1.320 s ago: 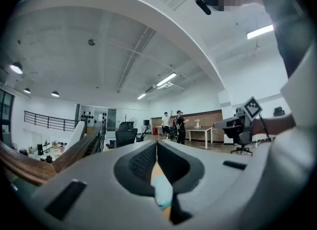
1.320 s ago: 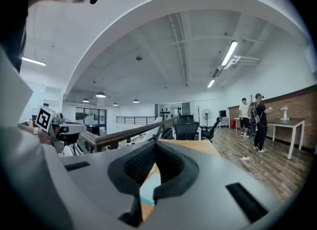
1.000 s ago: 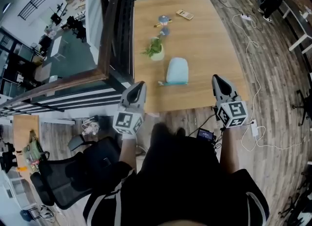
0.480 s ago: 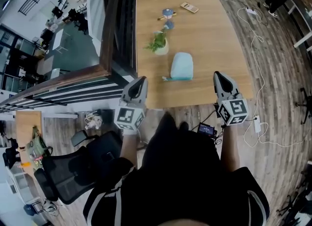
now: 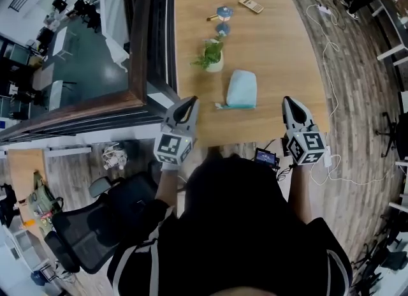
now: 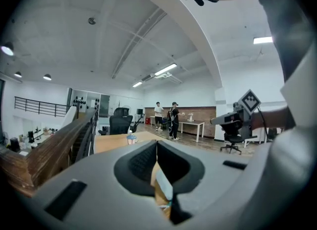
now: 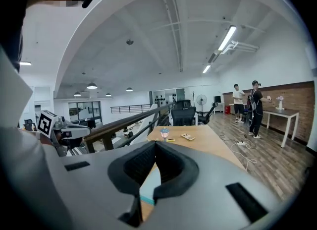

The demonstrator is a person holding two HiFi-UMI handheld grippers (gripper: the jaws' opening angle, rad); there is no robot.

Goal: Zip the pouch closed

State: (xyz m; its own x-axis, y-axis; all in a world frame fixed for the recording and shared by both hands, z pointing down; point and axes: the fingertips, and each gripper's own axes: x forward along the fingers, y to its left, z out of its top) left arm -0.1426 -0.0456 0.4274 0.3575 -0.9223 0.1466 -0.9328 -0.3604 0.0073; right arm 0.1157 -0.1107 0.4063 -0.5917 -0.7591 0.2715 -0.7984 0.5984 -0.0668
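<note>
A light blue pouch lies flat on the wooden table, near its front edge, with a teal tab sticking out at its near left corner. My left gripper is shut and holds nothing; it hovers at the table's front edge, left of the pouch. On the other side my right gripper is also shut and empty, right of the pouch. In the left gripper view the jaws meet, and a strip of the pouch shows below them. The right gripper view shows closed jaws over the pouch.
A small potted plant stands just behind the pouch. Farther back lie two small blue items and a flat remote-like device. A railing and glass drop border the table's left side. Cables trail on the floor at the right.
Both grippers have moved forward and a little down, closer to the table's front edge on either side of the pouch. Their jaws stayed shut.
</note>
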